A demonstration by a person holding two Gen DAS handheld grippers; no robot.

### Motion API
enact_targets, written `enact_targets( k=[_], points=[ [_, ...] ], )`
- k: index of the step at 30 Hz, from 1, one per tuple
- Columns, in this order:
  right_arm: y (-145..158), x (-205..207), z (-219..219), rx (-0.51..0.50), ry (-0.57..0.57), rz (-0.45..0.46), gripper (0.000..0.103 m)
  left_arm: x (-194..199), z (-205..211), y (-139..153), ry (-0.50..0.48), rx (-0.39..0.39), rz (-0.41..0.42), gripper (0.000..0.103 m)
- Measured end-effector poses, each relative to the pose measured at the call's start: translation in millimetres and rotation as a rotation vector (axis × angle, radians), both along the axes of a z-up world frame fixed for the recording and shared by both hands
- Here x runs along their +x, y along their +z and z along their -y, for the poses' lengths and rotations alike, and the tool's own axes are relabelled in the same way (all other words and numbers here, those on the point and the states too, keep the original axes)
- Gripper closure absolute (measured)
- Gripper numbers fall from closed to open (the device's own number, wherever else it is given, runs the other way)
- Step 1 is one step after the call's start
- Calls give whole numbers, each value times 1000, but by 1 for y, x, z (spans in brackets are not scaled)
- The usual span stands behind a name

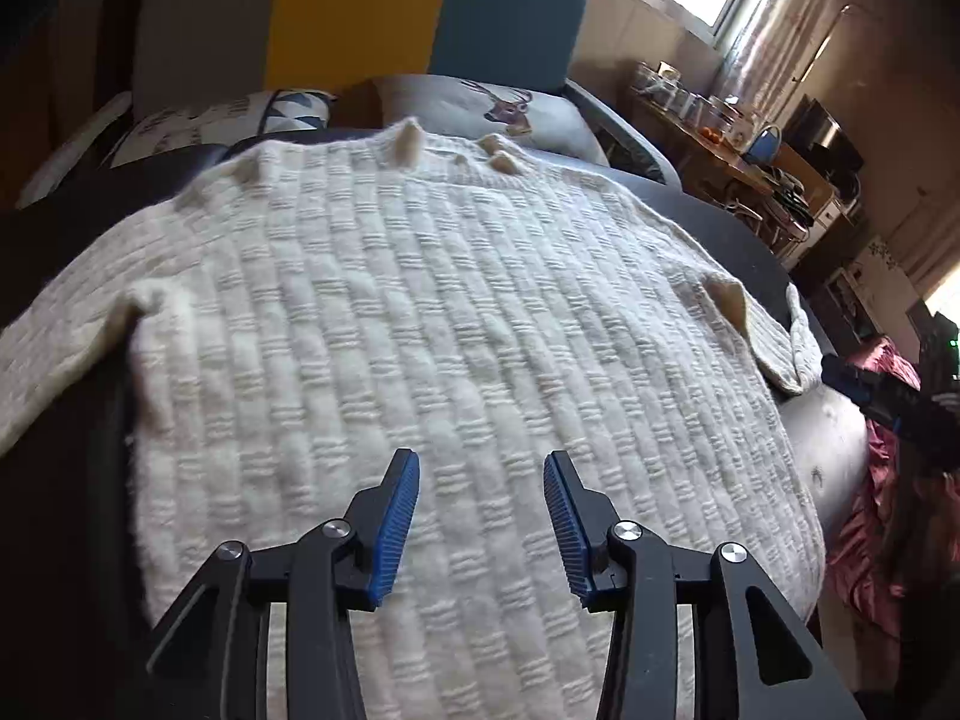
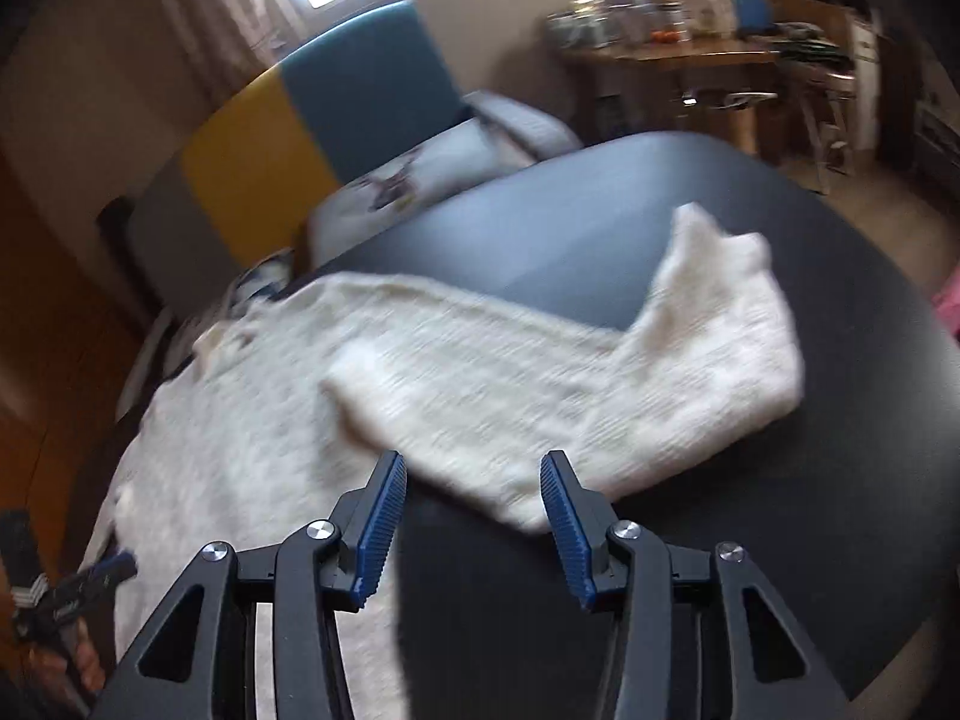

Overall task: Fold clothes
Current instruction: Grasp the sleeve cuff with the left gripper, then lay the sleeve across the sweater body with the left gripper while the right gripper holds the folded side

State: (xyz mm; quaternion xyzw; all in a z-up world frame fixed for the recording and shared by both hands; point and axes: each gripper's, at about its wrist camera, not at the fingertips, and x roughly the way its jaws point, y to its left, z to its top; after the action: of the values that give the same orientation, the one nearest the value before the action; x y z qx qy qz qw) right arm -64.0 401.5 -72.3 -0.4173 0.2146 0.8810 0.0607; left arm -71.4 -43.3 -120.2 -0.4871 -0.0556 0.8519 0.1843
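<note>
A cream knitted sweater (image 1: 432,324) lies spread flat on a dark table (image 1: 750,240), collar toward the far side. My left gripper (image 1: 480,474) hovers over its lower body, open, with nothing between the blue pads. In the right wrist view the sweater (image 2: 300,396) is blurred and its sleeve (image 2: 660,372) lies folded out to the right on the dark table (image 2: 780,540). My right gripper (image 2: 471,474) is open above the sleeve's near edge, holding nothing. The right gripper (image 1: 864,387) also shows at the right edge of the left wrist view.
Pillows (image 1: 516,108) and a yellow and blue headboard (image 1: 420,6) stand beyond the table. A wooden side table (image 2: 678,54) crowded with jars sits at the back right. Pink cloth (image 1: 870,516) hangs off the right side. The other gripper's handle (image 2: 66,600) sits at lower left.
</note>
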Motion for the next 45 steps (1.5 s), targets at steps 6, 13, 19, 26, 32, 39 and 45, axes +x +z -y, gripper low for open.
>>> enact_targets(
  k=[6, 13, 19, 26, 32, 39, 45],
  points=[
    [-16, -60, -93, 26, -200, 140, 55, -23, -67, -1, -98, 11, 34, 57],
    [-33, -29, -120, -165, -240, 33, 55, -72, -154, 38, -274, 143, 73, 57],
    [-20, 34, -123, -225, -208, -64, 55, -133, -295, 53, -460, 235, 192, 57],
    [-12, 80, -117, -239, -159, -105, 55, -162, -451, 17, -604, 176, 320, 56],
    [-19, 90, -104, -248, -150, -113, 55, -170, -508, -4, -649, 55, 287, 53],
    [-30, 90, -100, -297, -180, -111, 55, -171, -532, -23, -669, -29, 291, 67],
    [-36, 90, -97, -335, -197, -93, 55, -164, -513, 10, -635, -28, 110, 97]
  ],
)
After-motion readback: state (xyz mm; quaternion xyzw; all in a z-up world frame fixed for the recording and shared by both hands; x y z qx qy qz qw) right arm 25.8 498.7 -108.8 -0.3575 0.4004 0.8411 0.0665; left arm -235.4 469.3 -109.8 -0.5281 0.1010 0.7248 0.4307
